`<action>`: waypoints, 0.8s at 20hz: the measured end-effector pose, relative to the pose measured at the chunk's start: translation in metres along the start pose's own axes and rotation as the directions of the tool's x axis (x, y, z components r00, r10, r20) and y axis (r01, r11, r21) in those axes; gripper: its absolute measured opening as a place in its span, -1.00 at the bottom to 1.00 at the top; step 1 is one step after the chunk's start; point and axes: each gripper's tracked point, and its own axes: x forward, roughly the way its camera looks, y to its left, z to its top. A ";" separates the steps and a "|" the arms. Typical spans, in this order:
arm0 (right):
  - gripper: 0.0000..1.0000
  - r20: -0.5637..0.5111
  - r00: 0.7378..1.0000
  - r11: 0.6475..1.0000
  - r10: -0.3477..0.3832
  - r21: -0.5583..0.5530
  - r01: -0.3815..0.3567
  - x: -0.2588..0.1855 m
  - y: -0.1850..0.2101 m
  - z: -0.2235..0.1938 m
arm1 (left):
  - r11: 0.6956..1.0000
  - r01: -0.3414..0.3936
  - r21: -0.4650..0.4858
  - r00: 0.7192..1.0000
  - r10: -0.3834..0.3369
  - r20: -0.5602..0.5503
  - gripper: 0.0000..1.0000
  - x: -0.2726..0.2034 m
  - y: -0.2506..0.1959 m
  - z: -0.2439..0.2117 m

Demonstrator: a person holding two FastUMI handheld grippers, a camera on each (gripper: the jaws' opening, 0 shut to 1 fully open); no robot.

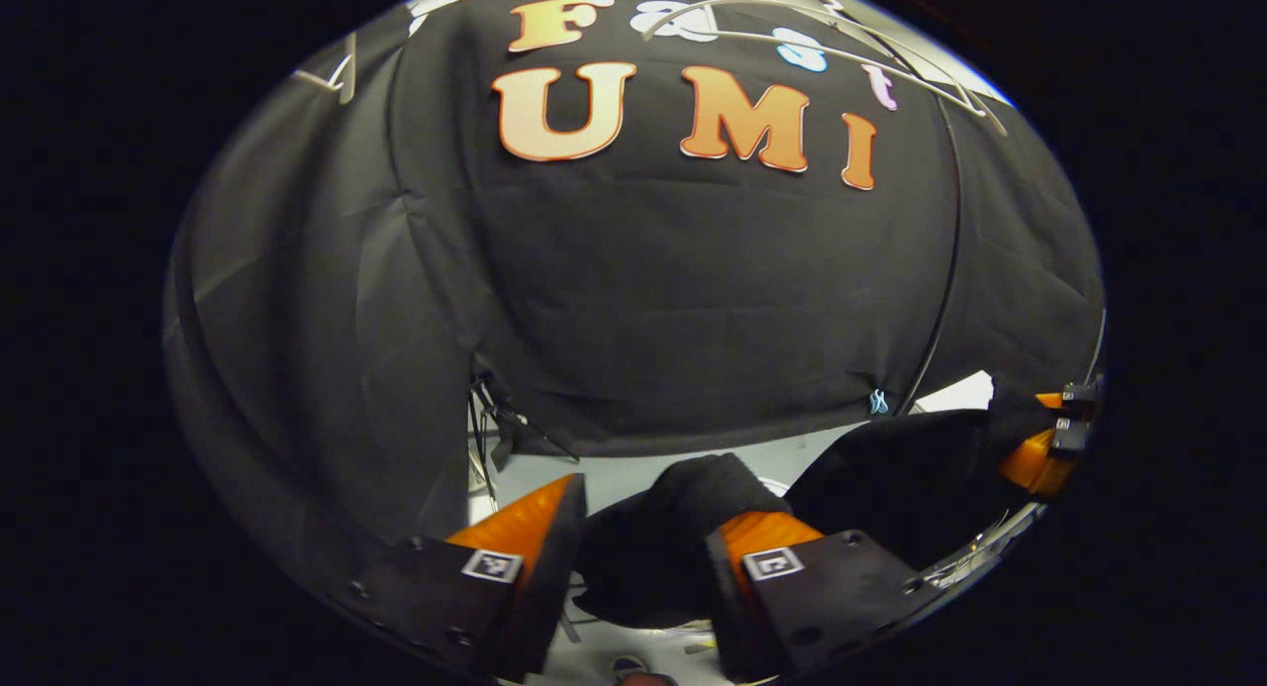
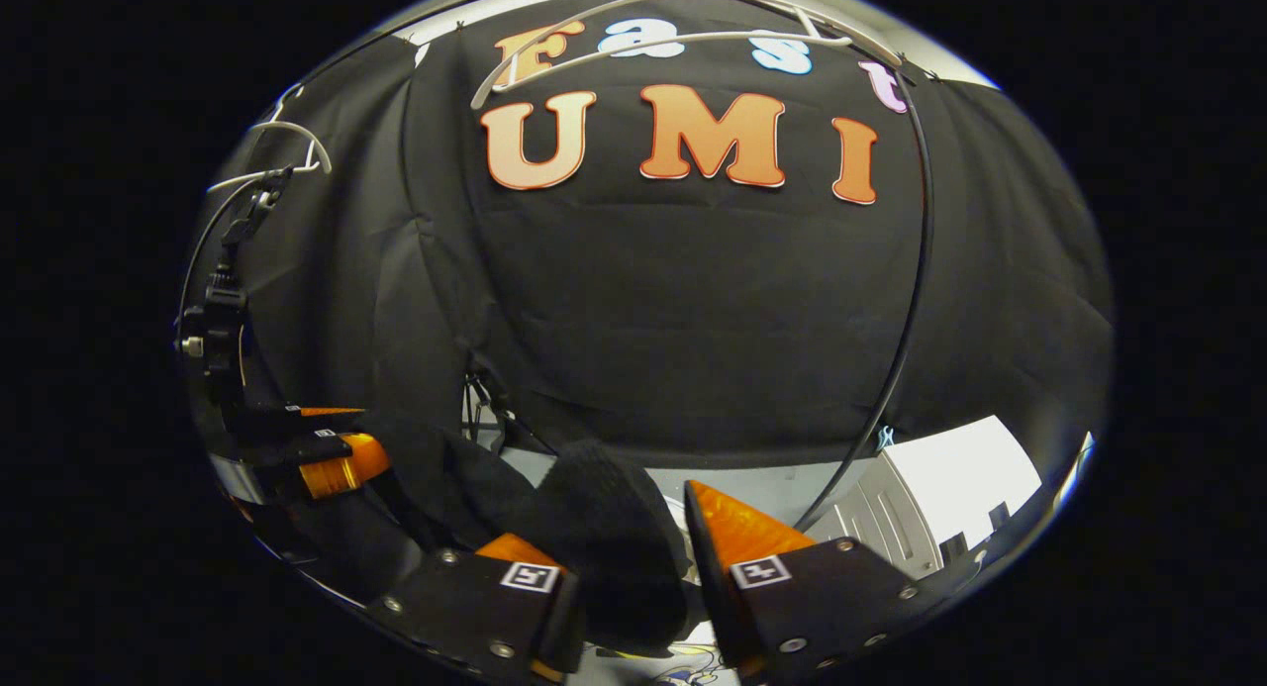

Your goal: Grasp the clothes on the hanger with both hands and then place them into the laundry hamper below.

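A black garment (image 1: 891, 468) hangs off the hanger between my two grippers. In the left gripper view my left gripper (image 1: 653, 513) is shut on a bunched fold of it, the cloth filling the gap between the fingers. The garment stretches right to my right gripper (image 1: 1044, 439), which holds its other end. In the right gripper view my right gripper (image 2: 609, 528) is shut on another fold of the garment (image 2: 465, 478), and my left gripper (image 2: 332, 463) grips it at the far left. A bare white hanger (image 2: 653, 38) hangs overhead, also seen in the left gripper view as the white hanger (image 1: 822, 43).
A second white hanger (image 2: 287, 147) hangs at the upper left. A thin black cable (image 2: 916, 270) runs down the cloth wall. A white cabinet (image 2: 921, 508) stands low on the right. A dark stand (image 1: 490, 419) leans by the wall's lower edge over the pale floor (image 1: 633, 473).
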 end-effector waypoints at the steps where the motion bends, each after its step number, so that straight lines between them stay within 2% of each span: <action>1: 0.13 -0.016 1.000 1.000 0.010 -0.011 -0.010 0.002 0.004 -0.007 | 1.000 -0.003 -0.004 1.000 0.003 -0.013 0.56 0.001 0.002 -0.003; 2: 0.42 -0.027 1.000 1.000 0.012 -0.020 -0.013 0.003 0.006 -0.011 | 1.000 -0.005 0.001 1.000 0.005 -0.021 0.74 0.001 0.005 -0.009; 4: 0.68 -0.073 0.997 0.999 0.030 -0.023 -0.032 0.006 0.013 -0.024 | 0.999 0.021 0.036 0.999 -0.020 -0.044 0.76 -0.002 0.003 -0.016; 6: 0.80 -0.125 0.991 0.999 0.047 -0.016 -0.050 0.008 0.017 -0.043 | 0.997 0.056 0.056 0.994 -0.050 -0.095 0.76 -0.002 0.002 -0.029; 8: 0.82 -0.168 0.984 0.998 0.051 -0.019 -0.054 0.010 0.018 -0.055 | 0.997 0.058 0.052 0.990 -0.051 -0.131 0.77 0.002 0.005 -0.038; 11: 0.84 -0.290 0.956 0.999 0.052 0.000 -0.054 0.011 0.016 -0.096 | 0.998 0.054 0.023 0.972 -0.047 -0.229 0.77 0.001 0.007 -0.063; 12: 0.85 -0.292 0.954 0.998 0.067 0.026 -0.062 0.010 0.017 -0.098 | 0.999 0.051 0.014 0.971 -0.046 -0.234 0.67 0.002 0.008 -0.068; 13: 0.86 -0.286 0.955 0.997 0.075 0.052 -0.063 0.010 0.019 -0.093 | 0.999 0.050 0.013 0.974 -0.046 -0.221 0.77 0.003 0.010 -0.065; 16: 0.85 -0.270 0.961 0.997 0.062 0.052 -0.050 0.013 0.013 -0.081 | 0.999 0.047 0.023 0.981 -0.042 -0.191 0.77 0.002 0.011 -0.052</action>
